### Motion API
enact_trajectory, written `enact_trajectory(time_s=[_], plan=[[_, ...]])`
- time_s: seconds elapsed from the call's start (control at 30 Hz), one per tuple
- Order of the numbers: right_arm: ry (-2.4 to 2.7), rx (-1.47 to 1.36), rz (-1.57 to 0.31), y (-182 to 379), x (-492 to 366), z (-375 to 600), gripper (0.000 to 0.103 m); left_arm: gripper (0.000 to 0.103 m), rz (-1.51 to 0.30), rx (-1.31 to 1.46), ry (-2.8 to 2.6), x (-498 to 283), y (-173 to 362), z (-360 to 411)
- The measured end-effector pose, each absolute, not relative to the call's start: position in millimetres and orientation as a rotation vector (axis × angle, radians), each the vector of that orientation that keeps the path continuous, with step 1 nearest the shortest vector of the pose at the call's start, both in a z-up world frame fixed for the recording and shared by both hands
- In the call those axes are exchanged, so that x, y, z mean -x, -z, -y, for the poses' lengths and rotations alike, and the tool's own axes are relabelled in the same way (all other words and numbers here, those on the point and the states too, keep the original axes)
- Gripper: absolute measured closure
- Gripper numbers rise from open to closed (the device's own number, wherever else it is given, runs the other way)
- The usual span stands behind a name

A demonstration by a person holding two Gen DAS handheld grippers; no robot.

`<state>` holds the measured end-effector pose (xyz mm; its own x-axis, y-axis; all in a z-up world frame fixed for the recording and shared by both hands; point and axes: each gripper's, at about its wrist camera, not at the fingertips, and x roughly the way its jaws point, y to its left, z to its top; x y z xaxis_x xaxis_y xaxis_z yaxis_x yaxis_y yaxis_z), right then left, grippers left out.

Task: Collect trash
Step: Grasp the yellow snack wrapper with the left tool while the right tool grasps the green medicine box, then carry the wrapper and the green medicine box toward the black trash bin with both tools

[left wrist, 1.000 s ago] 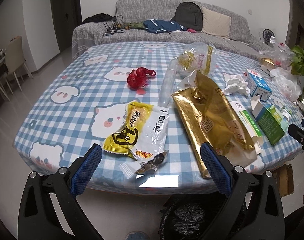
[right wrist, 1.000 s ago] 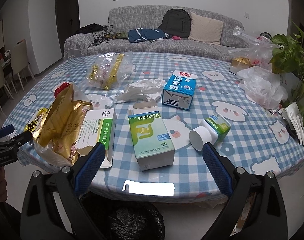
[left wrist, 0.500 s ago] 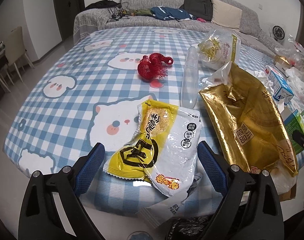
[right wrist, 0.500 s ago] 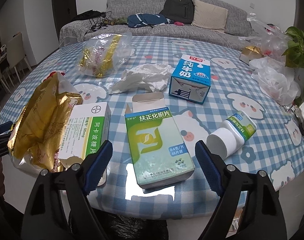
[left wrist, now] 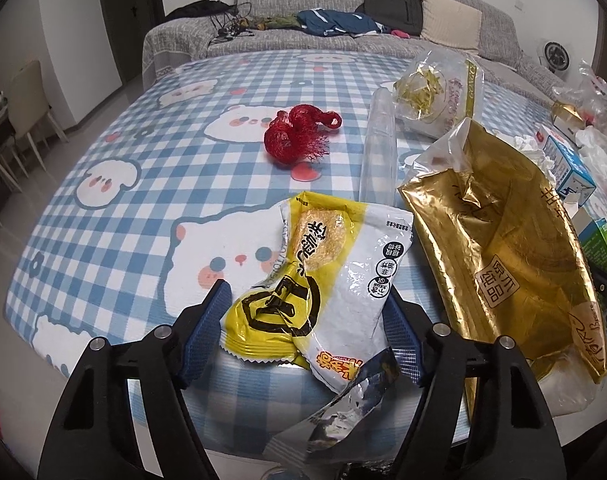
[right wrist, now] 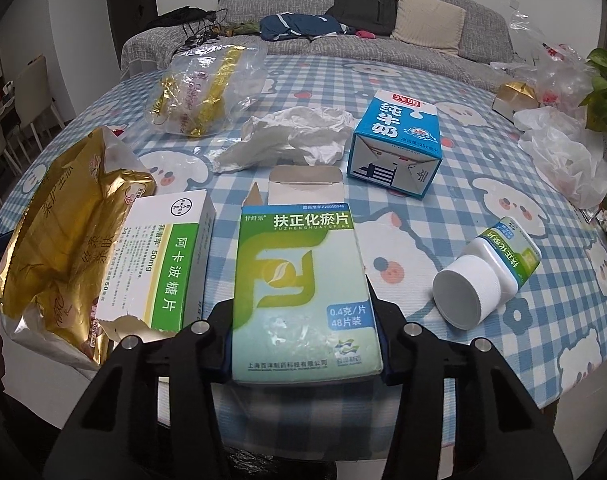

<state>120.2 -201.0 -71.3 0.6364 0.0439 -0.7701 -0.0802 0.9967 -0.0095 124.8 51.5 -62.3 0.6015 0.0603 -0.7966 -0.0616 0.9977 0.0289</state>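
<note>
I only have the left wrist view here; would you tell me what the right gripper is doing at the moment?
Observer: The right gripper has its jaws closing on a green medicine box, with its pads against the box's two long sides.
Operator: Thank you. Is that box sealed?
Observer: No, its far end flap stands open.
Operator: Is anything lying close by on its right?
Observer: A white pill bottle lies on its side there, apart from the box, with its cap facing the camera.
</note>
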Motion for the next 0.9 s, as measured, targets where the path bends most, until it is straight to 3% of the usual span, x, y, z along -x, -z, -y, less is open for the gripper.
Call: enact_trajectory(time_s=[0.07,0.13,0.43,0.9], plan=[[-0.074,0.042,-0.877,71.5,-120.1,201.7,0.057,0.04,-0.922,0.002,-0.072,-124.5,61.4,-50.6],[-0.074,0.041,-0.877,71.4,-119.9,202.3,0.057,0.052,-0.921,-0.002,-0.068,-123.6,60.2,-48.9],[-0.066,0.029,-0.872,70.1,-120.3,204.0,0.057,0.077,-0.911,0.007,-0.068,-120.1,56.7,-48.0],[-0.058,0.021,-0.85,59.4,-108.9,202.9,0.057,0.083,-0.896,0.009,-0.042,-107.2,50.8,-43.2]])
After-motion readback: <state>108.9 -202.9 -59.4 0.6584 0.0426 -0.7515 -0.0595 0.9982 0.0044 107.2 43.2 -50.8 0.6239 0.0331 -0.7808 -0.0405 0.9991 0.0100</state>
